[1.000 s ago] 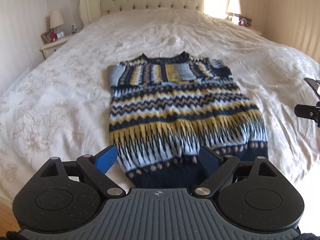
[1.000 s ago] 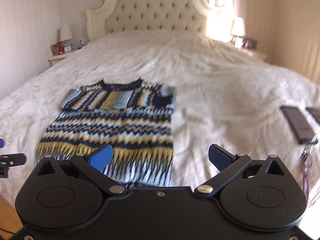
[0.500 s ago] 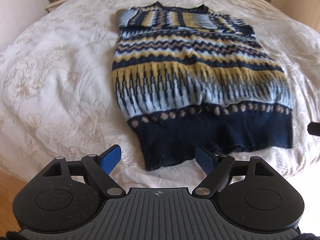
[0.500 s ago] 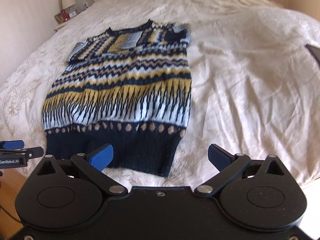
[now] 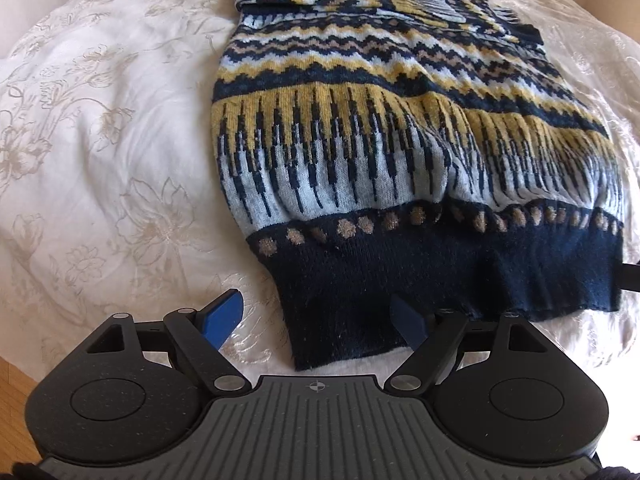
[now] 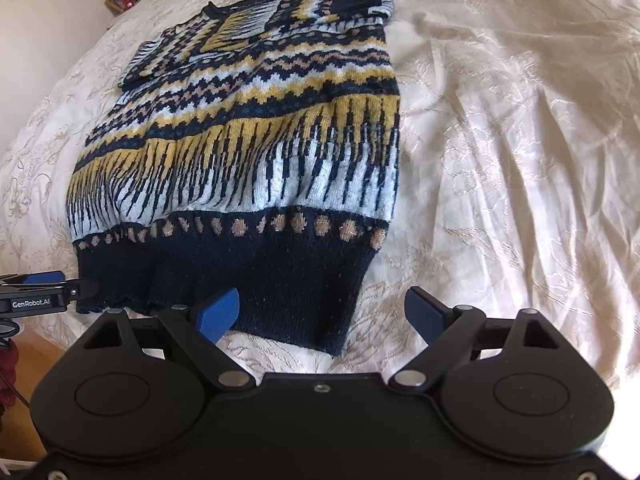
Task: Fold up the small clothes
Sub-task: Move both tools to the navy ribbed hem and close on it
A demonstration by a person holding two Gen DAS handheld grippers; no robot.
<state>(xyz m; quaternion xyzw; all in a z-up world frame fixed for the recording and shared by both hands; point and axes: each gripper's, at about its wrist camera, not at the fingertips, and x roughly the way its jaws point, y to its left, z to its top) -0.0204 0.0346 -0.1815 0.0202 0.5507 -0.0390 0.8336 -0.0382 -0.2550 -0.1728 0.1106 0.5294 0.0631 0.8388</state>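
Left gripper (image 5: 318,320) jaws wide, right gripper (image 6: 326,314) jaws closing, both astride but not gripping the navy hem corners of the patterned sweater (image 5: 400,128), laid flat toward 12 o'clock on the cream bedspread (image 5: 100,140)

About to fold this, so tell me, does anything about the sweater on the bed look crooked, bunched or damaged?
No damage shows. The sweater lies flat on the bedspread, sleeves folded across the chest. Only its navy hem band is slightly rippled.

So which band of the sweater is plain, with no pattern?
The navy hem band, nearest the camera; every band above it carries dots, spikes or zigzags.
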